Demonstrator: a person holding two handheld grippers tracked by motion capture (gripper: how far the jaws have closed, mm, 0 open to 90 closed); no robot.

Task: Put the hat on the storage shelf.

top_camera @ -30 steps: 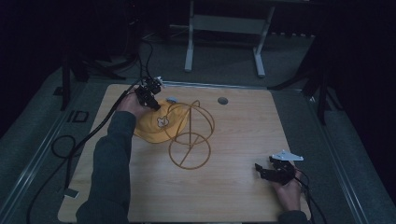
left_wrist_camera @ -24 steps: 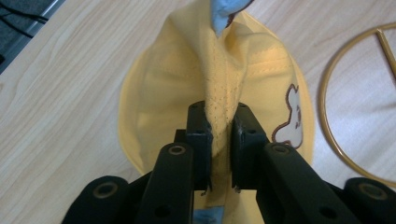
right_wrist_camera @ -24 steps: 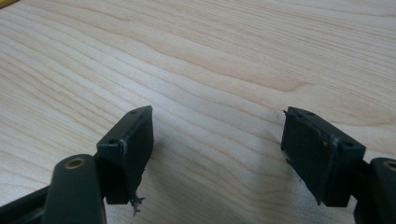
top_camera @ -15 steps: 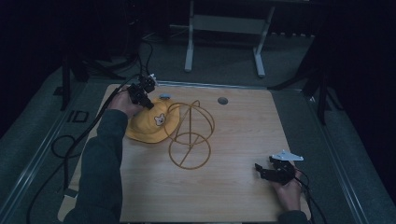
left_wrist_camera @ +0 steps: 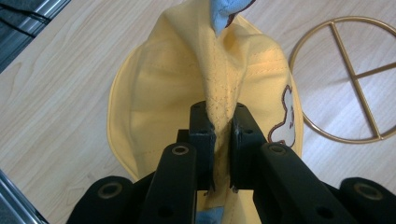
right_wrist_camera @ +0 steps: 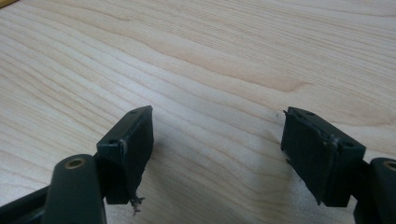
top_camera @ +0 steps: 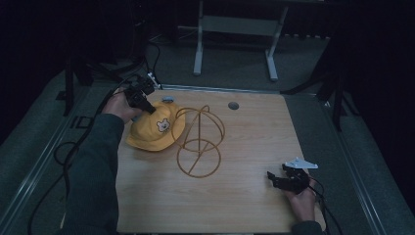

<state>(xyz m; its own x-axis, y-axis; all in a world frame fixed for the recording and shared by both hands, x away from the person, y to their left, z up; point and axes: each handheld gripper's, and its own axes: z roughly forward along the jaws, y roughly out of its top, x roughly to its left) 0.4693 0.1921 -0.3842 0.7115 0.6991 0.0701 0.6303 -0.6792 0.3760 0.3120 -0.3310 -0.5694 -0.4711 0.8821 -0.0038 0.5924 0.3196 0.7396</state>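
Observation:
A yellow child's hat with a bear patch lies on the wooden table, left of a gold wire stand. My left gripper is shut on a pinched fold of the hat's crown at its far-left side. In the left gripper view the yellow hat fabric is squeezed between the jaws of the left gripper, and part of the gold wire stand lies on the right. My right gripper rests open near the table's front right corner. The right gripper has bare wood between its jaws.
Two small round grommets sit near the table's far edge. Cables trail off the left side over the dark floor. A metal frame leg stands beyond the table.
My left gripper has pulled the hat's crown up and toward the far left, lifting a fold of it. The right gripper has stayed put.

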